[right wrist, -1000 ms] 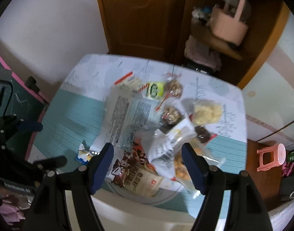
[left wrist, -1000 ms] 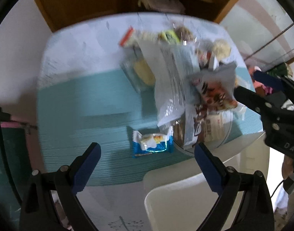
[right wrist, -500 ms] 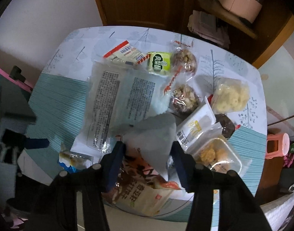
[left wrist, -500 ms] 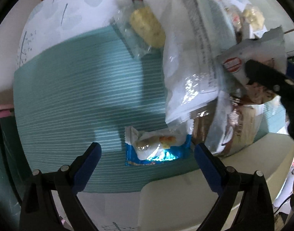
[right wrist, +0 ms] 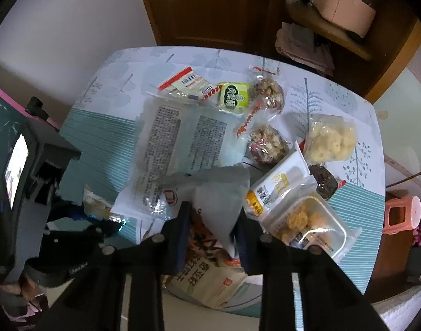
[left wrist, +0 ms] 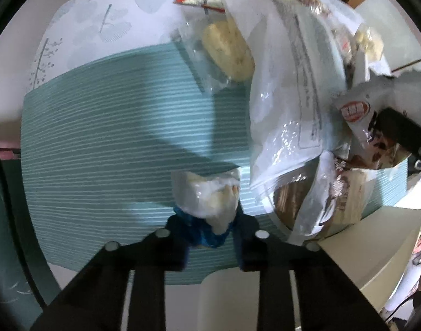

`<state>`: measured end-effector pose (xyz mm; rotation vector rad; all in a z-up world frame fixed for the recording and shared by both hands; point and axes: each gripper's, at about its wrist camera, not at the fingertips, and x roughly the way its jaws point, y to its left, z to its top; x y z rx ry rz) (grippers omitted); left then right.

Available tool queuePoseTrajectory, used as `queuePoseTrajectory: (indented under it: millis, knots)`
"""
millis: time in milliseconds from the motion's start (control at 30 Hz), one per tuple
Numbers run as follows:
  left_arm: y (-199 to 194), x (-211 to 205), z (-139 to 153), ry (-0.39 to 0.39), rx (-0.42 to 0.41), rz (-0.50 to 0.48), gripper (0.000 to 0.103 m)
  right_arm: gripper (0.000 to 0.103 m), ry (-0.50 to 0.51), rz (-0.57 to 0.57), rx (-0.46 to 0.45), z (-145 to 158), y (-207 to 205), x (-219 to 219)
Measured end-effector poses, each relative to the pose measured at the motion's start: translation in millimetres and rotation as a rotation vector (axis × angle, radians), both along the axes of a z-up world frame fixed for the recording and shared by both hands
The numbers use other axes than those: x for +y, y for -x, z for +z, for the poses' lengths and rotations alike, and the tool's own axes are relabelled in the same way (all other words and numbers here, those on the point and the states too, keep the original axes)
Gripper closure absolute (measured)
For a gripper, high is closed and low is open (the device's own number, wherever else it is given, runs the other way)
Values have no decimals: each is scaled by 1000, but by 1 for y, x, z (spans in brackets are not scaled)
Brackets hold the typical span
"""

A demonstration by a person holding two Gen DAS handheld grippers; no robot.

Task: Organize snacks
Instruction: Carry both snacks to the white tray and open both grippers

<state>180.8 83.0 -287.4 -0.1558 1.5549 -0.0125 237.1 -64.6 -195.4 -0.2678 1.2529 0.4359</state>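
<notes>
Teal-striped cloth covers the near part of the surface (left wrist: pixel 100 143), with a pale leaf print on the far part. The left gripper (left wrist: pixel 210 229) points down at the near edge, and its jaws are closing on a small blue-and-white snack packet (left wrist: pixel 207 201), whose crumpled wrapper bulges up between them. Just right of it lies a large clear bag printed with text (left wrist: pixel 287 104), and beyond that a clear packet with a pale yellow cake (left wrist: pixel 227 52).

From the right wrist view, the right gripper (right wrist: pixel 210 226) has its jaws closing around a grey-white pouch with a red round logo (right wrist: pixel 218 195), which stands up between the pads over a brown-and-cream bag with large characters (right wrist: pixel 205 275). The same blue-and-white packet (right wrist: pixel 97 209) shows at the left, in the other gripper. Farther off on the surface (right wrist: pixel 348 104) sit a green-labelled square snack (right wrist: pixel 234 98), two nut clusters in clear wrap (right wrist: pixel 268 143), a bag of pale puffs (right wrist: pixel 330 140), a dark bar (right wrist: pixel 323 183), a white-and-yellow packet (right wrist: pixel 276 190) and a clear tray of golden pieces (right wrist: pixel 307 220).
</notes>
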Motion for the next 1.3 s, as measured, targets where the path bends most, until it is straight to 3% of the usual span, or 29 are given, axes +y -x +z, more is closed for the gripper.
queuePoseTrajectory:
  millis: [333,600,733,967,1300]
  knots:
    - [16,16,62,-3,-219,20,85,74,-113,-30,-76,50,14,-19]
    - [60,-13,167,-81,-417,-57,85,74,-239,-70,-152,117,49,-53]
    - [96,-31,206,-73,-453,-95,85,74,-283,-72,-162,144,83,-70]
    - [144,-70,191,-63,-354,-199,85,73,-261,-56,-68,137,146,-89]
    - [182,-105,122,-80,-202,-257,84,73,-127,-103,142,43,187,-109]
